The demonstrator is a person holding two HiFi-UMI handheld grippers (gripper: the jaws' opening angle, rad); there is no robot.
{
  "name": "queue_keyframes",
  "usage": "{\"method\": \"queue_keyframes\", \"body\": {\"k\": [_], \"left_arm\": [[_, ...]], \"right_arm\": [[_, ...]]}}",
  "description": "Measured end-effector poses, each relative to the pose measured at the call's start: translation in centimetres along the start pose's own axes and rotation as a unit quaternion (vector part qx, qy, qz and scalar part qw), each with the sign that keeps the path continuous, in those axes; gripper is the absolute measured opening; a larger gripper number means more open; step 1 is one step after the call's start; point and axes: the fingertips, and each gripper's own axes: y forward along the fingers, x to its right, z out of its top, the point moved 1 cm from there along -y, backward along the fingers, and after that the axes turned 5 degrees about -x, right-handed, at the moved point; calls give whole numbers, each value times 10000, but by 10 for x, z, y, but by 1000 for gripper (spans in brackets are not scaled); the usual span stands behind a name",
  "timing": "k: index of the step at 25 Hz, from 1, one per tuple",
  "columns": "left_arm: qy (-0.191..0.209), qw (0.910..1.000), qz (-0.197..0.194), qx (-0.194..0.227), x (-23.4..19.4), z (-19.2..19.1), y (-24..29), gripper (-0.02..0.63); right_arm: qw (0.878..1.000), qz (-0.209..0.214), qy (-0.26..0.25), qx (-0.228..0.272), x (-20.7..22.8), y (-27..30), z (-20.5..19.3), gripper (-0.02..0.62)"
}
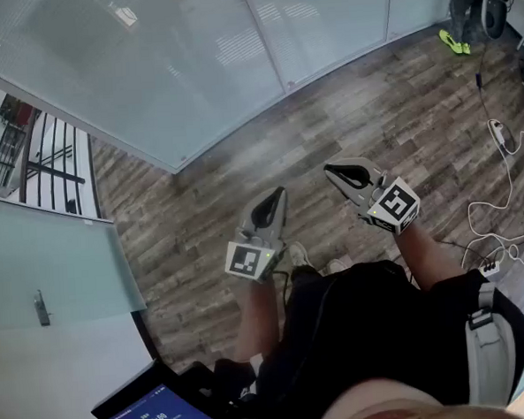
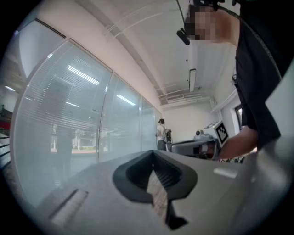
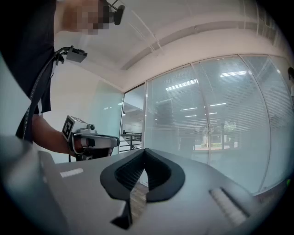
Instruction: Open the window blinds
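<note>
The window blinds (image 1: 147, 69) hang with their slats closed behind tall curved glass panels across the top of the head view. They also show in the left gripper view (image 2: 59, 119) and the right gripper view (image 3: 220, 124). My left gripper (image 1: 279, 194) is held level over the wood floor, pointing at the glass from well short of it. Its jaws meet at the tip (image 2: 153, 153) with nothing between them. My right gripper (image 1: 330, 169) hangs beside it, also shut and empty (image 3: 144, 151). Neither touches the blinds.
A glass door with a handle (image 1: 41, 308) stands at the left, with a stair railing (image 1: 38, 165) beyond it. Cables and a power strip (image 1: 500, 190) lie on the floor at the right. A person (image 2: 161, 133) stands far along the glass. A tablet screen (image 1: 155, 417) glows at bottom left.
</note>
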Motion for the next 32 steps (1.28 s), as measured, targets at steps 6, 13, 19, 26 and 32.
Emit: {"method": "queue_keyframes", "body": {"k": [6,13,19,26,32], "left_arm": [[-87,10000,22,4,1,-5,-4,3],[-44,9999,-123,30,11,-6,-3,3],[-79,9998,-182,20,16,-10,-7,3],[-236,9991,-345,-6,-37,-10,7,3],[-211,9983,-546,-36,-59,-11,18,3]], "right_arm": [[9999,96,-22,-79,-9,1,-2,5],[9994,143,316,52,-12,-3,3,6],[9994,42,338,-19,-15,-9,-6,6],[9989,155,365,-239,-6,40,-6,6],[9997,52,211,-132,0,60,5,6]]}}
